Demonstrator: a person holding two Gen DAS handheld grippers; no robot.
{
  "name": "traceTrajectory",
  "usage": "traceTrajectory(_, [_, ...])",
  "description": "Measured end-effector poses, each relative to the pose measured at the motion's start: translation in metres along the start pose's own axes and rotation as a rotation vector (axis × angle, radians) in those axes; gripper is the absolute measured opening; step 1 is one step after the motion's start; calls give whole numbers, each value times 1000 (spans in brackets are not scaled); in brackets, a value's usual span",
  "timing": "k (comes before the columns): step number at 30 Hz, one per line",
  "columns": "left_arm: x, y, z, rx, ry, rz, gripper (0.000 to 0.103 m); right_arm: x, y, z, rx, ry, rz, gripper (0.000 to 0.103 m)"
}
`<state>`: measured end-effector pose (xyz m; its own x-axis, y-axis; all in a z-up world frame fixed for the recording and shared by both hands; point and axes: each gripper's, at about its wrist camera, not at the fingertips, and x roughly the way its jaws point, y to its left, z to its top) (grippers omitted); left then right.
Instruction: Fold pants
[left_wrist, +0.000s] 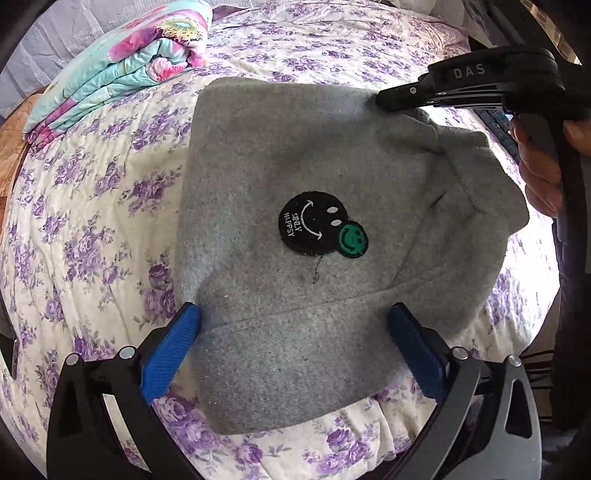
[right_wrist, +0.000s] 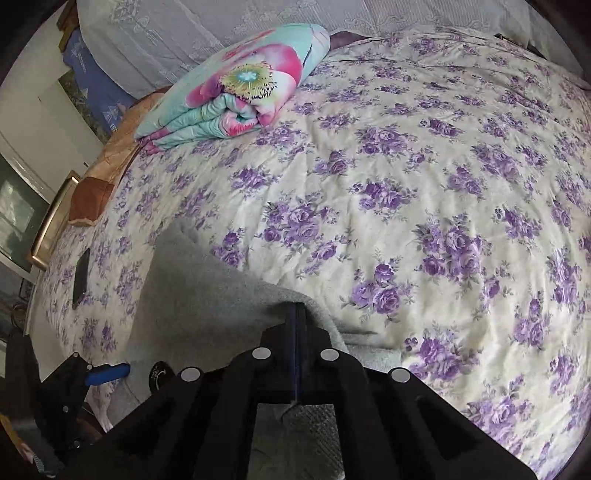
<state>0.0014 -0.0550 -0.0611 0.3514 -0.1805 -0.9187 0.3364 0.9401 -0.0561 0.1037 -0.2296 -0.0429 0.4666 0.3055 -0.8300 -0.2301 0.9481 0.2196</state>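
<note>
Grey fleece pants with a black and green smiley patch lie folded on the flowered bed cover. My left gripper is open, its blue fingers either side of the near waistband edge, just above it. My right gripper is shut on the pants' far right edge, held by a hand. In the right wrist view the right gripper has its jaws pressed together on grey fabric, and the left gripper's blue finger shows at lower left.
A folded teal and pink floral quilt lies at the far left of the bed, also in the right wrist view. A dark phone lies near the bed's left edge. The flowered cover stretches to the right.
</note>
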Motion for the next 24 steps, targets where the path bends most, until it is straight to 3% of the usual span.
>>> traceTrajectory(2, [-15, 5, 1, -3, -12, -46, 99, -18, 13, -12, -64, -35, -37, 7])
traceTrajectory(3, [-24, 10, 2, -15, -35, -73, 99, -25, 21, -20, -96, -43, 1, 9])
traceTrajectory(4, [-31, 15, 3, -31, -63, -85, 99, -31, 28, -29, -127, -40, 54, 15])
traceTrajectory(5, [-37, 19, 5, -43, -89, -75, 99, -34, 36, -40, -154, -28, 99, 34])
traceTrajectory(7, [-35, 27, 9, -65, -106, -30, 99, -29, 41, -59, -193, 9, 98, 45])
traceTrajectory(8, [-23, 30, 9, -74, -71, -2, 99, -24, 35, -66, -197, 23, 30, 43])
traceTrajectory(9, [-7, 31, 8, -76, -13, 23, 99, -16, 24, -73, -183, 32, -13, 34])
traceTrajectory(10, [11, 34, 6, -77, 41, 11, 99, -9, 9, -78, -153, 49, -14, 12])
traceTrajectory(11, [21, 40, 1, -110, 54, -38, 99, -9, -5, -81, -117, 55, 28, 0])
traceTrajectory(13, [23, 53, -4, -208, 67, -123, 99, -19, -13, -82, -80, 62, 83, 1])
traceTrajectory(15, [13, 57, 1, -222, 72, -140, 99, -41, -2, -78, -90, 29, 87, 13])
traceTrajectory(16, [5, 57, 5, -211, 51, -128, 98, -56, 8, -75, -123, -27, 85, 37])
traceTrajectory(17, [-4, 57, 10, -197, 23, -129, 98, -72, 17, -73, -151, -110, 82, 53])
traceTrajectory(19, [-27, 56, 25, -184, -53, -156, 98, -91, 33, -64, -188, -227, 51, 55])
traceTrajectory(20, [-37, 57, 34, -192, -103, -147, 98, -90, 35, -55, -180, -239, 49, 55])
traceTrajectory(22, [-42, 56, 60, -207, -171, -87, 98, -76, 35, -40, -133, -215, 75, 55])
traceTrajectory(24, [-29, 56, 88, -232, -163, -67, 98, -51, 32, -28, -79, -173, 82, 55])
